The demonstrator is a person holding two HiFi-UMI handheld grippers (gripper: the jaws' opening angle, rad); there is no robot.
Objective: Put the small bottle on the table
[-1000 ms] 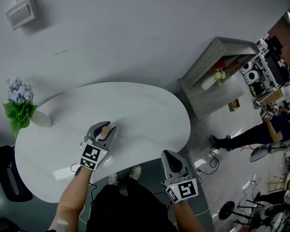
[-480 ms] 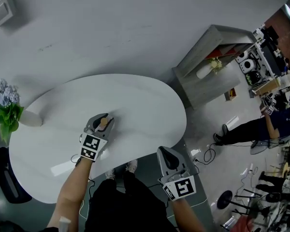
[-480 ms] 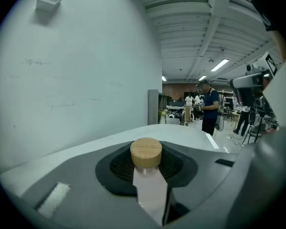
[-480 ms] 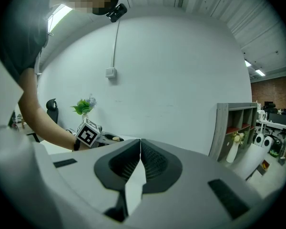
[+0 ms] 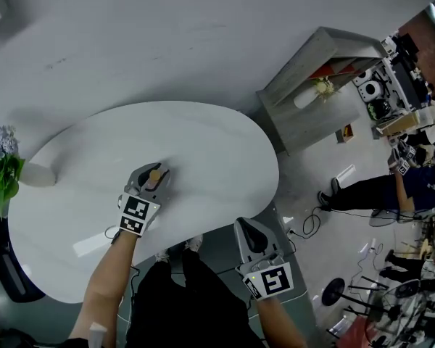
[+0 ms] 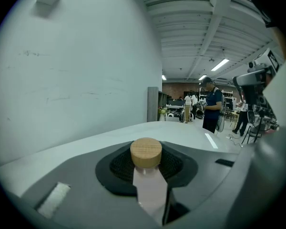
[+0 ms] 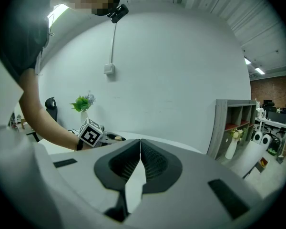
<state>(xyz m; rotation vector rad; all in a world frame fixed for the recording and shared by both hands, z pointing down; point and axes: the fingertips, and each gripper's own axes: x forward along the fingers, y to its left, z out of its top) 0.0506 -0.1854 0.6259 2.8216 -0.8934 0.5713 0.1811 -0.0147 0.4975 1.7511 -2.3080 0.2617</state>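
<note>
Item: small bottle (image 6: 146,152), pale body, round wooden stopper, standing upright over the near middle of the white oval table (image 5: 203,133); whether its base touches the top cannot be told. Step in hand, as judged: setting down. Keep it upright, seat the base flat on bare tabletop, then part the jaws only slightly and draw back level, clear of the stopper. Right gripper (image 5: 248,229), nearest, off the table's near edge: jaws together, nothing between them. Left gripper (image 5: 157,170): part-way closed, pads clamped on the bottle's body below the stopper. Beyond: vase of flowers (image 5: 29,174) at the far left rim, well apart.
</note>
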